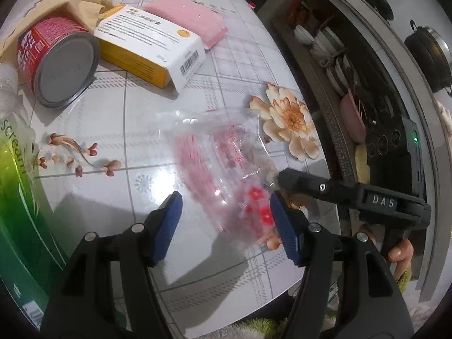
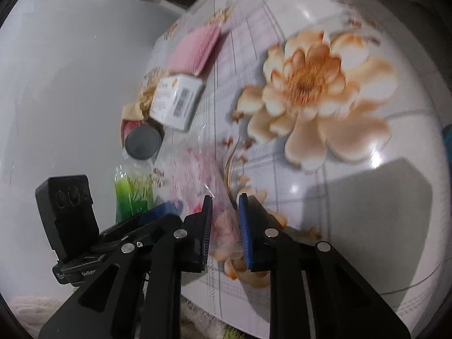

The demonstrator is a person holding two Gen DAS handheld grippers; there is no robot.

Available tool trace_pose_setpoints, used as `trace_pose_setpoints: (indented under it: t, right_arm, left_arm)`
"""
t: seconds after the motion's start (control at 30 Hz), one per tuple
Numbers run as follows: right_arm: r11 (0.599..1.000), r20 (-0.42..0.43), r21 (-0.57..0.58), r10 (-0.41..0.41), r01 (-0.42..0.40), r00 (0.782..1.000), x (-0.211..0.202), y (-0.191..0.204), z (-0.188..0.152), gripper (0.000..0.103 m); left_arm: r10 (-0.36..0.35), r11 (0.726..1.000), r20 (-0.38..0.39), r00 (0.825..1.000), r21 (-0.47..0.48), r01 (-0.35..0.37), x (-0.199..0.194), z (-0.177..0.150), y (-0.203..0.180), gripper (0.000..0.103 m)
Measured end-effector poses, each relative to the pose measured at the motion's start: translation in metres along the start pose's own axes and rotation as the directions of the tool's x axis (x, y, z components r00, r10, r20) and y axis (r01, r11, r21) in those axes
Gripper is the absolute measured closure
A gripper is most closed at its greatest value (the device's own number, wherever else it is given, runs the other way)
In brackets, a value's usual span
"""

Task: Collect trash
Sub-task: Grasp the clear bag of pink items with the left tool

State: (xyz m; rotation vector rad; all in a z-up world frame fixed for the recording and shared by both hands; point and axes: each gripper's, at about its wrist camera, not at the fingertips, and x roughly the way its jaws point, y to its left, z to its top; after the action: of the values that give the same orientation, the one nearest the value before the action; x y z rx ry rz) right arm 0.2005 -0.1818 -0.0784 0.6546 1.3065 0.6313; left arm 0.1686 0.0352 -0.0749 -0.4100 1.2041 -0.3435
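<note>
Left wrist view takes in my round table [image 1: 118,130], its glossy floral cover filling most of the picture. Against the left edge stands a green bottle [image 1: 17,197]. Farther back lie a red can [image 1: 56,62] on its side, a white and yellow box [image 1: 152,48] just beside it, and a pink sponge [image 1: 189,19] behind the box. Nearer me, a clear plastic bag [image 1: 223,169] with red print lies flat on the table. My left gripper [image 1: 223,226] stands wide, its blue pads either side of the bag's near end, not pressing it. My right gripper [image 2: 225,231] is narrow, the bag's crinkled edge between its pads [image 2: 245,234]; I cannot tell whether they pinch it.
</note>
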Motion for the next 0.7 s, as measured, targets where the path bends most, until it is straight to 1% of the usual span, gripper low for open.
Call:
trace_pose_setpoints:
  t: [0.07, 0.13, 0.17, 0.2, 0.23, 0.3, 0.33, 0.4, 0.43, 0.5, 0.6, 0.7]
  right_arm:
    - [1.0, -0.006, -0.007, 0.001, -0.001, 1.0, 0.005, 0.0, 0.006, 0.084]
    - [1.0, -0.029, -0.016, 0.008, -0.008, 1.0, 0.019, 0.005, 0.011, 0.087]
    - [1.0, -0.037, -0.02, 0.014, -0.015, 0.999, 0.022, 0.006, 0.01, 0.089]
    - [1.0, -0.039, -0.024, 0.014, -0.015, 0.999, 0.025, 0.008, 0.011, 0.091]
    - [1.0, -0.04, -0.026, 0.014, -0.015, 0.999, 0.025, 0.009, 0.011, 0.091]
    - [0.999, -0.04, -0.018, 0.025, -0.026, 0.999, 0.025, 0.006, 0.009, 0.092]
    - [0.999, -0.04, -0.01, 0.036, -0.036, 0.999, 0.025, 0.004, 0.009, 0.092]
    - [0.999, -0.043, 0.007, 0.054, -0.053, 0.998, 0.026, 0.001, 0.01, 0.092]
    - [0.998, -0.043, 0.009, 0.055, -0.055, 0.998, 0.026, 0.0, 0.01, 0.092]
    - [0.999, -0.036, -0.008, 0.037, -0.037, 0.999, 0.023, 0.002, 0.011, 0.092]
    - [0.998, -0.029, -0.058, -0.003, 0.002, 1.0, 0.012, 0.007, 0.017, 0.089]
    - [0.987, 0.002, -0.15, -0.056, 0.056, 0.998, 0.001, 0.027, 0.038, 0.089]
  left_arm:
    - [-0.014, 1.0, 0.007, 1.0, -0.008, 0.014, 0.0, 0.003, 0.002, 0.043]
    - [-0.032, 0.999, 0.019, 0.999, -0.024, 0.032, 0.0, 0.005, 0.005, 0.046]
    - [-0.042, 0.998, 0.02, 0.999, -0.035, 0.043, 0.0, 0.005, 0.007, 0.05]
    - [-0.069, 0.996, 0.022, 0.997, -0.06, 0.07, 0.0, 0.007, 0.01, 0.053]
    - [-0.085, 0.993, 0.025, 0.996, -0.082, 0.087, 0.001, 0.007, 0.012, 0.054]
    - [-0.127, 0.984, 0.027, 0.992, -0.12, 0.129, 0.002, 0.008, 0.017, 0.062]
    - [-0.137, 0.982, 0.033, 0.99, -0.128, 0.14, 0.002, 0.008, 0.018, 0.064]
    - [-0.123, 0.985, 0.039, 0.992, -0.117, 0.127, 0.002, 0.007, 0.017, 0.078]
    - [-0.109, 0.987, 0.042, 0.993, -0.111, 0.113, 0.002, 0.007, 0.017, 0.081]
    - [-0.084, 0.991, 0.046, 0.995, -0.104, 0.089, 0.004, 0.007, 0.017, 0.098]
    - [-0.085, 0.99, 0.05, 0.995, -0.112, 0.09, 0.003, 0.007, 0.02, 0.101]
    - [-0.073, 0.992, 0.062, 0.995, -0.097, 0.079, -0.002, 0.005, 0.021, 0.102]
